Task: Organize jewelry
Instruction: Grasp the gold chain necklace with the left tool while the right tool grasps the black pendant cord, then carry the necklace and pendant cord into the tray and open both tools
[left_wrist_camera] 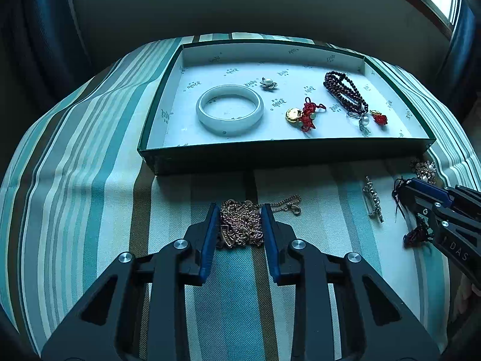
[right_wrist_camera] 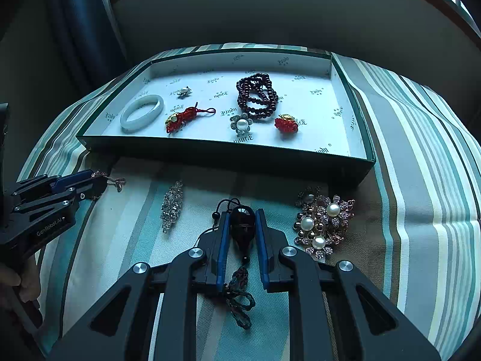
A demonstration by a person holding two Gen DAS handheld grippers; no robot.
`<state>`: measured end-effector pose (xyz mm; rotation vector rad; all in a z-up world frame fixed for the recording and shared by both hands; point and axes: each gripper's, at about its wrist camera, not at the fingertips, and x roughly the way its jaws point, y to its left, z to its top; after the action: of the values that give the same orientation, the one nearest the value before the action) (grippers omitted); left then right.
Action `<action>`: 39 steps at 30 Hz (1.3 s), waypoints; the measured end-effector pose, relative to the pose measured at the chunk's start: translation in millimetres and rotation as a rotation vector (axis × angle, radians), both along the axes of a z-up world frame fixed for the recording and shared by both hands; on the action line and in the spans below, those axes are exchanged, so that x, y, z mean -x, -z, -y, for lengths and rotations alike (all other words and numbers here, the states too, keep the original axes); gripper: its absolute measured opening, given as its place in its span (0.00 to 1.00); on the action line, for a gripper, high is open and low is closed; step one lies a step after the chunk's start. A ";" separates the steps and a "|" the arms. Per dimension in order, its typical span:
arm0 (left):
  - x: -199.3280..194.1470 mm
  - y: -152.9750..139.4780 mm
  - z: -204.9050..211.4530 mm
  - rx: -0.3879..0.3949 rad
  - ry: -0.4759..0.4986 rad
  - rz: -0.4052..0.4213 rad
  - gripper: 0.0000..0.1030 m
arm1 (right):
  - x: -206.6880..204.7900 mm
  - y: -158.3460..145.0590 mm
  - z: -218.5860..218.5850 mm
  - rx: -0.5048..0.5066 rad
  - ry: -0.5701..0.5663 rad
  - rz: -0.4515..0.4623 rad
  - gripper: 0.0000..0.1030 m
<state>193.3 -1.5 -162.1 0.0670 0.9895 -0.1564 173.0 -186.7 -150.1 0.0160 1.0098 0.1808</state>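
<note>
A dark green box (left_wrist_camera: 270,155) (right_wrist_camera: 210,153) with a white printed lining holds a white bangle (left_wrist_camera: 230,109) (right_wrist_camera: 142,113), dark red beads (left_wrist_camera: 345,91) (right_wrist_camera: 258,96), red knot charms (left_wrist_camera: 309,114) (right_wrist_camera: 186,117) and pearl pieces. My left gripper (left_wrist_camera: 240,215) (right_wrist_camera: 99,180) is low on the cloth, its jaws closed against a heap of rose-gold chain (left_wrist_camera: 242,224). My right gripper (right_wrist_camera: 242,219) (left_wrist_camera: 402,185) is shut on a dark pendant (right_wrist_camera: 243,225) with a black cord and tassel (right_wrist_camera: 239,297).
On the striped cloth (left_wrist_camera: 90,180) in front of the box lie a crystal bar brooch (left_wrist_camera: 373,200) (right_wrist_camera: 172,206) and a large pearl flower brooch (right_wrist_camera: 323,222) (left_wrist_camera: 424,170). A dark wall and windows are behind the table.
</note>
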 end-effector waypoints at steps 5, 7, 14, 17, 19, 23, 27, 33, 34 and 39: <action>0.6 0.0 -2.8 0.023 -0.001 -0.009 0.18 | -0.4 0.2 0.0 0.001 0.001 0.001 0.17; 0.9 0.3 -6.0 0.044 -0.009 -0.017 0.15 | 0.5 0.1 0.3 0.000 0.003 0.003 0.17; 7.5 -4.4 -6.5 0.052 -0.005 -0.012 0.14 | 1.9 -0.3 0.1 -0.008 0.005 0.005 0.17; 10.2 -8.2 -5.8 0.055 -0.004 -0.005 0.14 | 4.2 -1.5 -1.2 -0.009 0.003 0.008 0.17; 11.5 -11.0 -5.7 0.053 -0.006 0.000 0.14 | 5.7 -2.8 -1.8 -0.008 0.000 0.010 0.17; 14.6 -17.0 -4.8 0.049 -0.003 0.010 0.14 | 9.7 -7.0 -0.8 -0.007 0.000 0.018 0.17; 18.9 -23.3 -5.0 0.051 -0.004 0.025 0.14 | 15.0 -15.1 -0.6 -0.008 -0.003 0.036 0.17; 26.1 -32.4 -6.6 0.056 -0.006 0.044 0.14 | 24.5 -29.1 -0.2 -0.008 -0.009 0.067 0.17; 27.6 -34.2 -6.8 0.056 -0.006 0.049 0.14 | 26.2 -31.2 0.1 -0.007 -0.008 0.072 0.17; 37.2 -44.9 -7.3 0.058 -0.007 0.074 0.14 | 35.8 -41.9 -0.6 -0.007 -0.012 0.097 0.17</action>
<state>156.1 5.8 -117.2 0.0167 0.9110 -0.1750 137.2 -186.1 -108.3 0.0080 0.9127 0.1942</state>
